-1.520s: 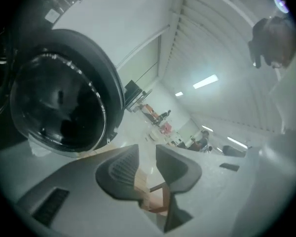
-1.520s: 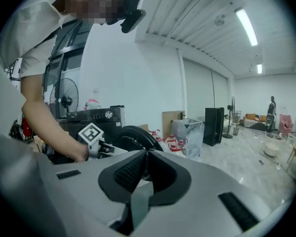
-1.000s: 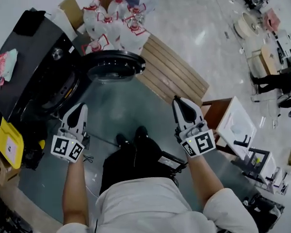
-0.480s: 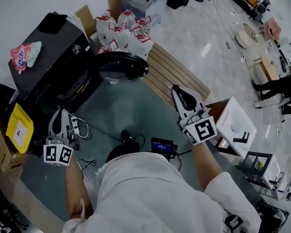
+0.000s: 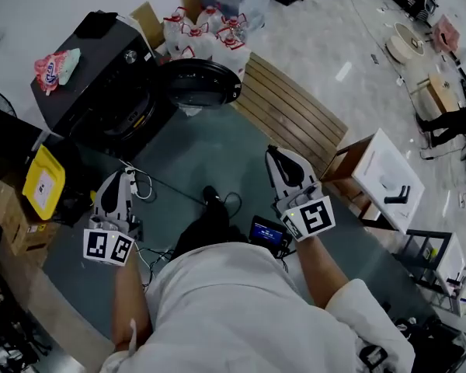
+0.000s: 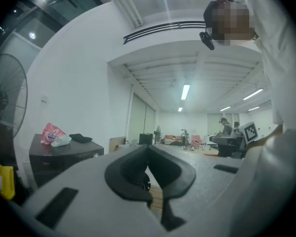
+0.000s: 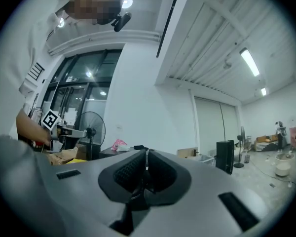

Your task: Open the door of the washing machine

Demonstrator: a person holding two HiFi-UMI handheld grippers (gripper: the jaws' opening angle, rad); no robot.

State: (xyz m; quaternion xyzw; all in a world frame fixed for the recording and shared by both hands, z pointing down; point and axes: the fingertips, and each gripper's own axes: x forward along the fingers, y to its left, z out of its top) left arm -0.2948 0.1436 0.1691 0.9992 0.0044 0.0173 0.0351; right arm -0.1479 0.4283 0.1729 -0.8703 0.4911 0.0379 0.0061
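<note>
Your left gripper [image 5: 116, 183] and right gripper [image 5: 279, 156]: jaws fully closed, nothing held; washing machine [image 5: 101, 76] sits at the mat's [image 5: 202, 158] far-left corner, door [image 5: 198, 82] swung open, well apart from both grippers

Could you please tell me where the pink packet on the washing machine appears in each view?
Head view: pink packet, upper left.
Left gripper view: pink packet, left side, below mid-height.
Right gripper view: pink packet, small, just left of centre.
Shared landmark: the black washing machine it lies on.

Floor [image 5: 314, 49] bears washing machine [image 5: 101, 80], wooden pallet [image 5: 295, 119]
</note>
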